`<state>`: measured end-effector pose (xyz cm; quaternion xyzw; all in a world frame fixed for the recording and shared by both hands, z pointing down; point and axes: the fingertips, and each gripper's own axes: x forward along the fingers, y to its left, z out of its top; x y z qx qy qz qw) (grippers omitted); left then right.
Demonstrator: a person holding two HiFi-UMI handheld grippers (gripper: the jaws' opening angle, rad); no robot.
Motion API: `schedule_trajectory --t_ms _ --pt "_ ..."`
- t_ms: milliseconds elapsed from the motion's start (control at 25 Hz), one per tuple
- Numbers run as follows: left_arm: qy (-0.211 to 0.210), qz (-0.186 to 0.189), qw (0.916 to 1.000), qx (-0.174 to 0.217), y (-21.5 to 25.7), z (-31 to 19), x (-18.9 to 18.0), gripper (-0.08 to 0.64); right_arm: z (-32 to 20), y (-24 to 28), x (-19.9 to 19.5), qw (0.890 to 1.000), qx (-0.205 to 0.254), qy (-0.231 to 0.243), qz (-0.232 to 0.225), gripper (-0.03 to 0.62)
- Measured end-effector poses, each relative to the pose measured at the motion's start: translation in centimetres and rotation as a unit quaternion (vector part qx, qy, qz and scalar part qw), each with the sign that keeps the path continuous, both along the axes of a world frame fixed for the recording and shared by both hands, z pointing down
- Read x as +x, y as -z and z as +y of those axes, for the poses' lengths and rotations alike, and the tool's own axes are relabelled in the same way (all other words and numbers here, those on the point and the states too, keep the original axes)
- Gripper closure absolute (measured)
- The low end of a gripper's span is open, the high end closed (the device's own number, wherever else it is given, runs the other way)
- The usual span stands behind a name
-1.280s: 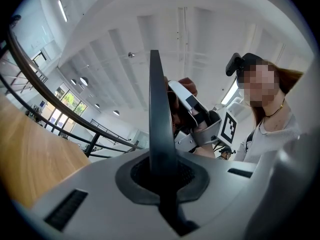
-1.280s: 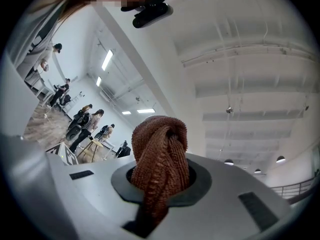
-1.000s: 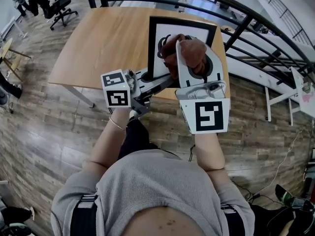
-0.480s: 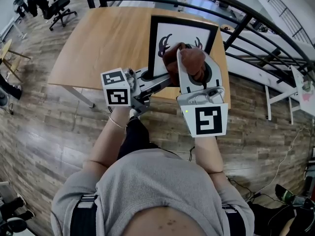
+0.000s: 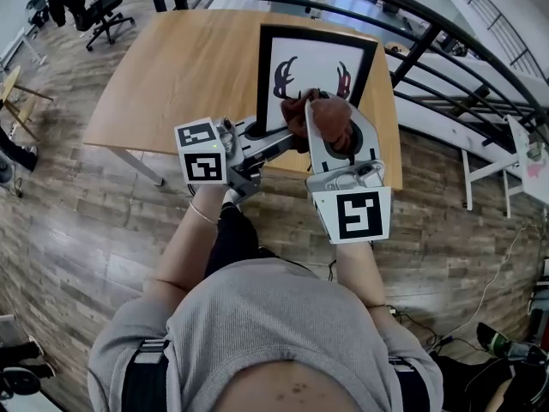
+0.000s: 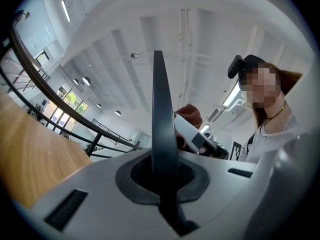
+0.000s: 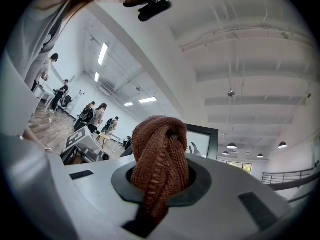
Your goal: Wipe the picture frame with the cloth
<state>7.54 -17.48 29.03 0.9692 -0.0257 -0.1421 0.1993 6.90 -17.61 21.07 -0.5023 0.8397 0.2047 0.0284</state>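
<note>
A black picture frame (image 5: pixel 268 75) with an antler drawing stands tilted on the wooden table (image 5: pixel 180 67). My left gripper (image 5: pixel 271 142) is shut on the frame's lower left edge. In the left gripper view that dark edge (image 6: pixel 163 119) rises straight out of the closed jaws. My right gripper (image 5: pixel 331 134) is shut on a bunched brown cloth (image 5: pixel 329 115), which lies against the lower part of the picture. The right gripper view shows the cloth (image 7: pixel 158 149) bulging out of the jaws, with the frame (image 7: pixel 204 141) just behind it.
A black railing (image 5: pixel 446 33) runs behind and right of the table. An office chair (image 5: pixel 96 14) stands far left and a white stand (image 5: pixel 525 163) at the right. Several people (image 7: pixel 94 115) stand far off in the right gripper view.
My right gripper has slid the cloth down the picture toward its lower edge, uncovering the antler drawing. The left gripper and the frame have stayed put.
</note>
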Motion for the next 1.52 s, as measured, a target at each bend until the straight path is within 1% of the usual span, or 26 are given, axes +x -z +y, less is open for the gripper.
schedule_trajectory --t_ms 240,400,520,600,720,840,920,1000,1120,1360,1520 --pt "0.003 0.01 0.9999 -0.012 0.1 -0.2 -0.2 0.543 0.0 -0.8 -0.3 1.0 -0.015 0.008 0.005 0.546" --pt "0.004 0.017 0.9998 -0.01 0.1 -0.3 -0.2 0.543 0.3 -1.5 0.1 0.999 -0.028 0.016 -0.006 0.546" --pt "0.004 0.019 0.9998 -0.007 0.2 -0.4 -0.3 0.543 0.5 -2.2 0.4 0.999 -0.034 0.02 -0.002 0.546" --pt "0.004 0.02 0.9998 -0.008 0.3 -0.3 -0.4 0.543 0.8 -2.2 0.5 0.999 -0.035 0.02 -0.012 0.546" --pt "0.002 0.024 0.9997 -0.009 0.4 -0.2 -0.4 0.543 1.1 -3.1 1.1 0.999 -0.043 0.015 0.006 0.546" --pt "0.001 0.04 0.9991 -0.016 0.8 -0.4 -0.5 0.543 1.2 -3.9 1.7 0.998 -0.051 0.013 0.016 0.546" --pt "0.001 0.047 0.9987 -0.018 1.0 -0.4 -0.6 0.543 1.4 -4.5 2.0 0.998 -0.062 0.018 0.012 0.546" --pt "0.002 0.044 0.999 -0.013 1.1 -0.3 -0.5 0.542 1.6 -4.8 2.0 0.997 -0.068 0.023 0.004 0.546" --pt "0.008 0.038 0.9992 -0.007 1.1 -0.3 -0.6 0.543 1.9 -5.3 1.7 0.997 -0.069 0.026 0.007 0.546" --pt "0.017 0.046 0.9987 -0.013 1.3 -0.2 -0.6 0.542 2.7 -5.7 1.4 0.996 -0.072 0.044 0.014 0.546" --pt "0.024 0.043 0.9987 -0.013 1.3 -0.3 -0.5 0.543 2.7 -6.0 1.2 0.996 -0.075 0.051 0.015 0.546"
